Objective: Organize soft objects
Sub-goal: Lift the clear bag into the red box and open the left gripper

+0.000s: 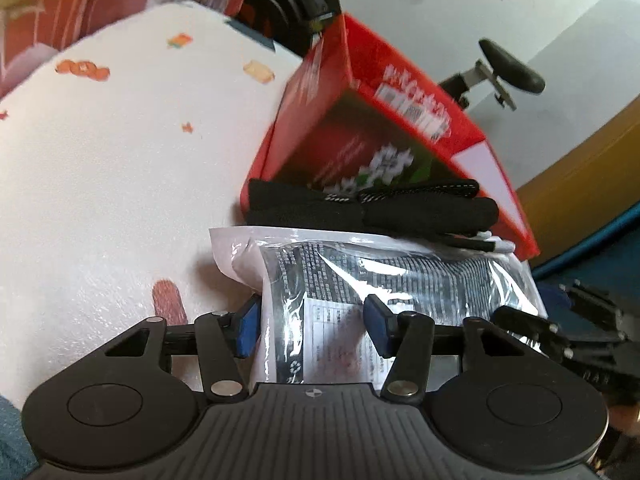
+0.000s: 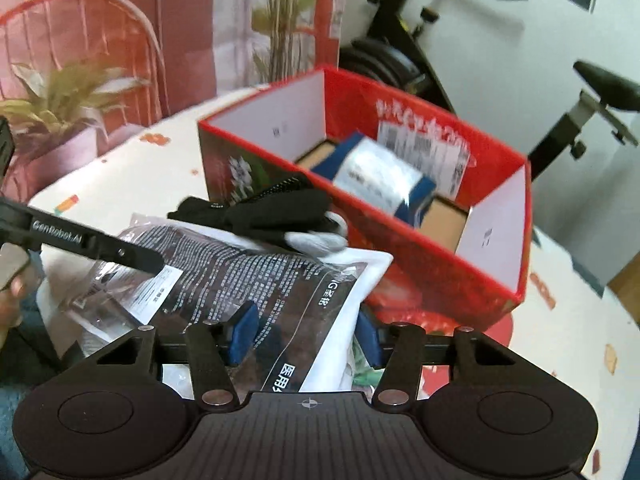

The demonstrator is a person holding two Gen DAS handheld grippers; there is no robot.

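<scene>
Right wrist view: a counter under a white patterned cloth is seen, and on it a red box stands open at the top; this box is taken as the landmark. Inside the box a blue and white pack is seen lying tilted. Just in front of the box a clear plastic packet with black print is held up. Black gloves with pale fingertips are draped on the packet's far edge, against the front wall of the box. The right gripper is closed on the near corner of the packet, both blue fingers being pressed to the plastic. Left of the box, the left gripper is seen reaching to the packet's other side.

In the left wrist view, the packet is clamped between the fingers of the left gripper, with the gloves lying between packet and box.
</scene>
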